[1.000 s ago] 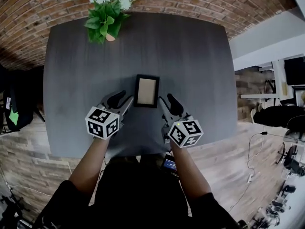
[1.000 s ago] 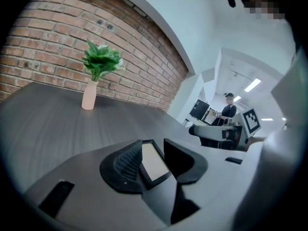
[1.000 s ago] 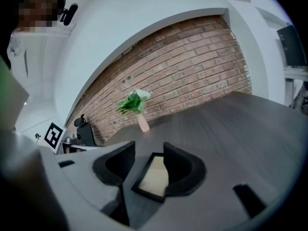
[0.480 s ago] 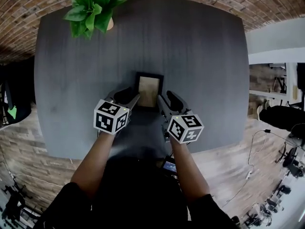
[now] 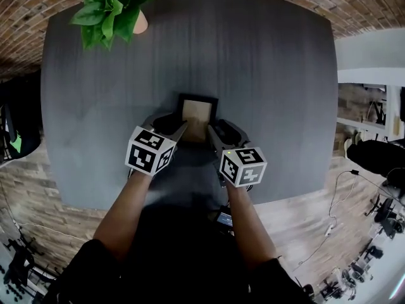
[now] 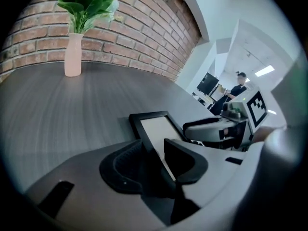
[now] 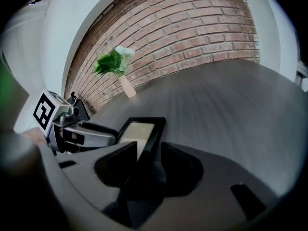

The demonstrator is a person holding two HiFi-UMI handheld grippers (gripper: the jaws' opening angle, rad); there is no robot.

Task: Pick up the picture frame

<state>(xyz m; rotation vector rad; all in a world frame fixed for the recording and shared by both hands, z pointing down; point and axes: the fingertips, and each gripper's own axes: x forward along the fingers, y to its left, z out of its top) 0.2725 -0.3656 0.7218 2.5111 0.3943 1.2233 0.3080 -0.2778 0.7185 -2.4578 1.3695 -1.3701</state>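
The black picture frame [image 5: 197,109] lies flat on the dark table [image 5: 272,75], at the centre of the head view. The left gripper [image 5: 169,124] straddles its left rail, jaws apart. The right gripper [image 5: 223,130] straddles the right rail, its jaws just closing (no firm pinch shows). Uneven closing could shove the frame sideways, and a thin rail could slip free when lifted.

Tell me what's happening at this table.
A person holds a two-jaw gripper in each hand over a picture frame lying flat on the table. The left gripper straddles the frame's left edge and the right gripper its right edge. Both sets of jaws are open; the right ones have just been closing, with the edge between them. The frame is not yet lifted.
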